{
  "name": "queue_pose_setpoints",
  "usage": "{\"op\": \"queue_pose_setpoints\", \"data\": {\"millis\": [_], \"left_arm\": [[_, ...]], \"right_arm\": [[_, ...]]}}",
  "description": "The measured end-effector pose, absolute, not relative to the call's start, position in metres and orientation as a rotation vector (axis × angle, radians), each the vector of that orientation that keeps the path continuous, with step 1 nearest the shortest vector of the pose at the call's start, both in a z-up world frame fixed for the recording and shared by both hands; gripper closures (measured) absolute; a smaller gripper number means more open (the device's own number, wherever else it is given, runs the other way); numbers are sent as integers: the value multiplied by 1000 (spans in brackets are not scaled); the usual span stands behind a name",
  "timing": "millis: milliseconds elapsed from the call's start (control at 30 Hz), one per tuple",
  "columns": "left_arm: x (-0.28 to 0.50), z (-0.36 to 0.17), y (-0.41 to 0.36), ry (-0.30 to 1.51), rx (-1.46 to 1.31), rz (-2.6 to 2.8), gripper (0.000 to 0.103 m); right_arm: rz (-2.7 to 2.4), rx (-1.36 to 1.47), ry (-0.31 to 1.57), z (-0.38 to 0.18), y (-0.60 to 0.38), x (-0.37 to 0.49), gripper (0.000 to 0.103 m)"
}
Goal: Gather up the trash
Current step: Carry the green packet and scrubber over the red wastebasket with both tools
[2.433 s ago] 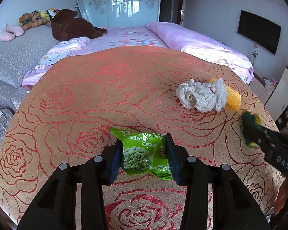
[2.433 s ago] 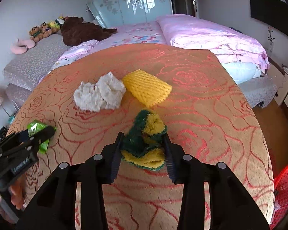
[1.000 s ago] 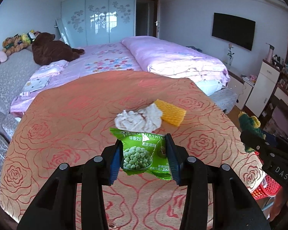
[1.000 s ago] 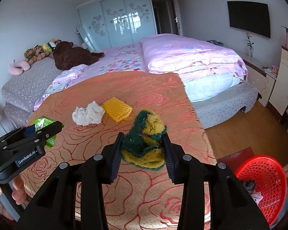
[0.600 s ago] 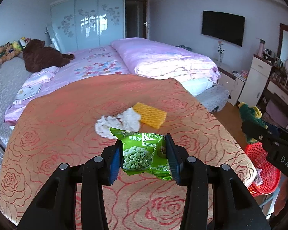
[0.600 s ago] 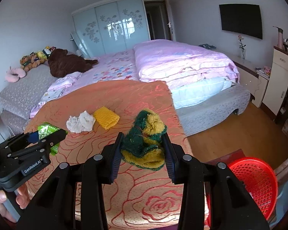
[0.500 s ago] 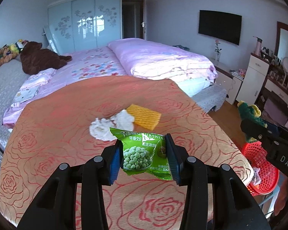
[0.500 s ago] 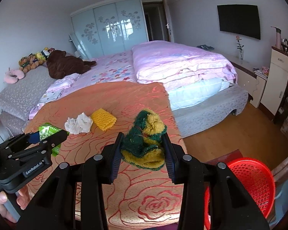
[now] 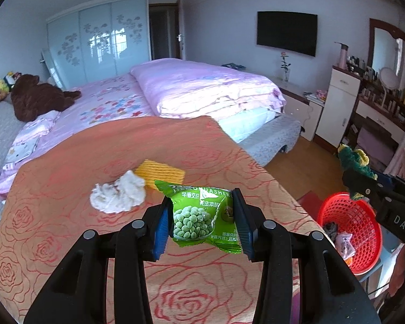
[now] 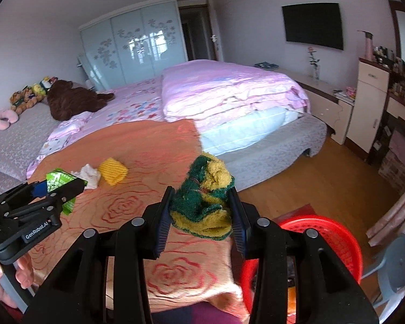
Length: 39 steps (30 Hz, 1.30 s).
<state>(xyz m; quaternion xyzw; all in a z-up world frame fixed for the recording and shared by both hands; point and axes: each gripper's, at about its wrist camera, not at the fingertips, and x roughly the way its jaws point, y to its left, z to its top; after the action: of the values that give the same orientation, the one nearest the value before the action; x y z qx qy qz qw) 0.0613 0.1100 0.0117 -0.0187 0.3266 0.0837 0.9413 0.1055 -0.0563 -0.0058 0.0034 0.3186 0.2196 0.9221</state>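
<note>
Left gripper [image 9: 202, 222] clamped narrow on green pea snack packet [image 9: 202, 216]; right gripper [image 10: 201, 212] clamped on green-yellow knitted rag [image 10: 205, 202]. Red basket [image 10: 334, 232] at 4 o'clock.

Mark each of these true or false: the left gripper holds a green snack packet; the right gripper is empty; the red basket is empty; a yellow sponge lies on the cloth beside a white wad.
1. The left gripper holds a green snack packet. True.
2. The right gripper is empty. False: its jaws clamp a green-and-yellow rag.
3. The red basket is empty. False: wrappers lie inside.
4. A yellow sponge lies on the cloth beside a white wad. True.
</note>
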Motion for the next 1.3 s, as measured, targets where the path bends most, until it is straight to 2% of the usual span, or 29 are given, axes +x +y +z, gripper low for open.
{"op": "queue_pose_setpoints", "data": {"millis": [1000,1300], "left_arm": [[95,-1,8,704,20,-96,62],[115,-22,-22,755,15,-191,62]], "right_arm": [[228,76,702,-35,-169,100,65],[163,128,739,-50,-199,106,65]]}}
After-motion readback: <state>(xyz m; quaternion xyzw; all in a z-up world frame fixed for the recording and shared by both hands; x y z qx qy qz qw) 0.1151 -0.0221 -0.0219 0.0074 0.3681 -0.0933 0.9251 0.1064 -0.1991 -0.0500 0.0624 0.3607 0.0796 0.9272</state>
